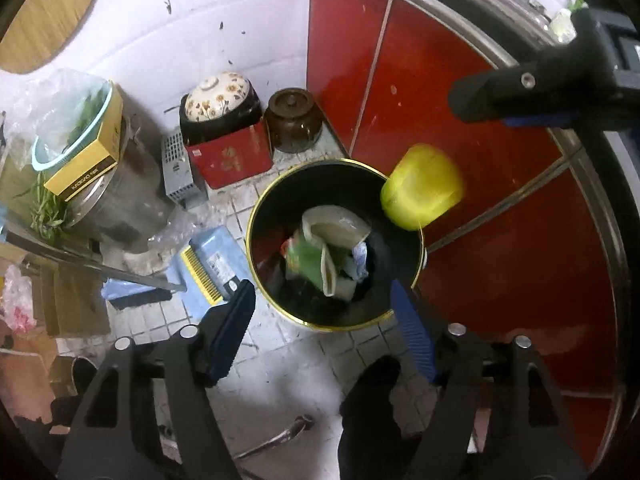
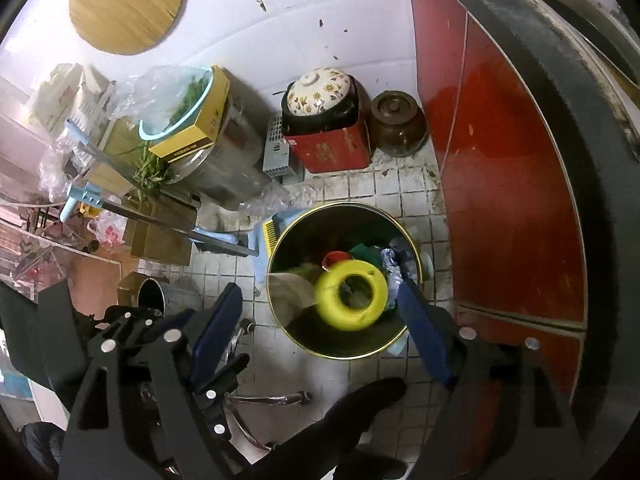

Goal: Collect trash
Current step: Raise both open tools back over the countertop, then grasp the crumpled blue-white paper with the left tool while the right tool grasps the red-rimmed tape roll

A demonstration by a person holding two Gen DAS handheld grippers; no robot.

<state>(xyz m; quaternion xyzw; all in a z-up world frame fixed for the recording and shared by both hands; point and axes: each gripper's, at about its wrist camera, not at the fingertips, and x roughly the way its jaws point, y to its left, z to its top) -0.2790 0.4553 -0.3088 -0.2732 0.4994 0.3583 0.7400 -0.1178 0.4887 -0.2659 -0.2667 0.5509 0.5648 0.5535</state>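
Observation:
A round black trash bin (image 1: 276,208) with a gold rim stands on the tiled floor and holds paper and wrappers; it also shows in the right wrist view (image 2: 304,240). A yellow plastic cup (image 1: 422,186), blurred, is in the air above the bin's right rim, free of both grippers. In the right wrist view the cup (image 2: 352,296) shows its open mouth over the bin. My left gripper (image 1: 320,328) is open and empty above the bin's near rim. My right gripper (image 2: 320,320) is open, its fingers on either side of the cup without touching; one finger (image 1: 516,96) shows at the upper right of the left wrist view.
Red cabinet doors (image 1: 460,140) run along the right. Behind the bin stand a red box (image 1: 228,156) with a flowered lid and a brown jar (image 1: 294,120). A blue dustpan (image 1: 212,264) lies left of the bin. A steel pot (image 2: 224,168) and clutter fill the left.

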